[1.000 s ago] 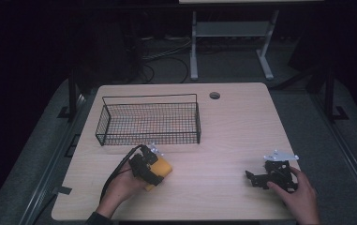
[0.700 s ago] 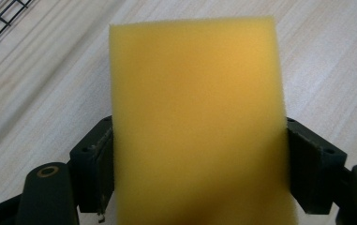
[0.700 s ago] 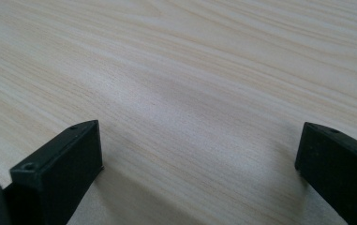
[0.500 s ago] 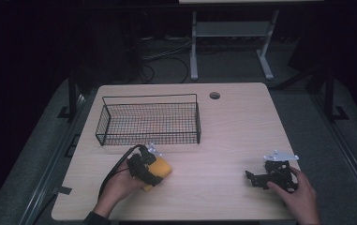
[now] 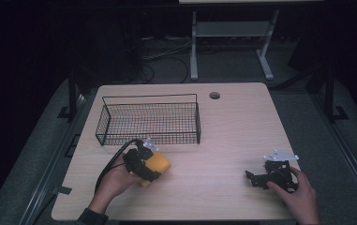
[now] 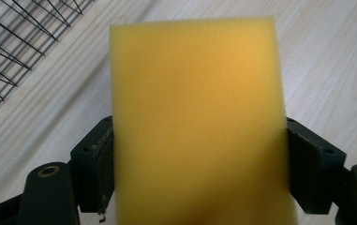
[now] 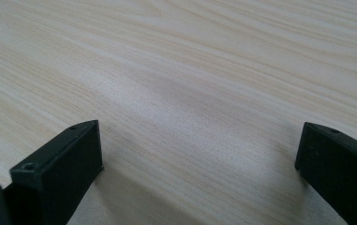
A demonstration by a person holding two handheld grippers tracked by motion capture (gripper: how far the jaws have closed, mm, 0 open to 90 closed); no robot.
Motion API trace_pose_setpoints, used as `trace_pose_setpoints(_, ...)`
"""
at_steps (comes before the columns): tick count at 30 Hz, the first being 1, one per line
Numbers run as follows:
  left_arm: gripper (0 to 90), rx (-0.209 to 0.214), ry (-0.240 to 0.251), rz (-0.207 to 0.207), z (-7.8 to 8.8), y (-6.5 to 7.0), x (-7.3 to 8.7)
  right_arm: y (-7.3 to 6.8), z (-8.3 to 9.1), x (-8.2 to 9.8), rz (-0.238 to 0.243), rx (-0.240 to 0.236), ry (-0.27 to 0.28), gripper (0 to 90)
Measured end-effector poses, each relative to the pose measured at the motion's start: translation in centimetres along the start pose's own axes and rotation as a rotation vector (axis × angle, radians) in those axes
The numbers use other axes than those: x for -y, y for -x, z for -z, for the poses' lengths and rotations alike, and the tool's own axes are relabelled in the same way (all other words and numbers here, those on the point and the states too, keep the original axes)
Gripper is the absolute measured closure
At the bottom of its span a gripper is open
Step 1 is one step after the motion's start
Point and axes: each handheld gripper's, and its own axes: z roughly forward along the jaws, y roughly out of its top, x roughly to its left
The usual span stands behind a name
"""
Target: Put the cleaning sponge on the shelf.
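Black wire basket (image 5: 150,119) standing on a pale wooden desk (image 5: 232,126); round hole (image 5: 214,95) near its far edge; cables (image 5: 167,51) on the floor beyond.

sponge (image 6: 197,122): lower end cut off by the left gripper view's bottom edge, surface blurred | left gripper (image 5: 141,161): jaw tips hidden behind the sponge in the high view | right hand (image 5: 298,194): wrist cut off at the bottom edge | basket (image 6: 7,51): mostly cut off at the corner

yellow foam sponge (image 6: 197,117), rectangular block, between the jaws, just before the wire basket (image 5: 148,119)
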Motion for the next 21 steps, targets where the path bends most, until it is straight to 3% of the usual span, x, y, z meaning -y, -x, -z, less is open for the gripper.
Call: trace_pose_setpoints(21,22.8,0.015,0.040,-0.018,2.2,-0.5,-2.2,0.0,0.0,0.0,0.000,0.000,0.000,0.1)
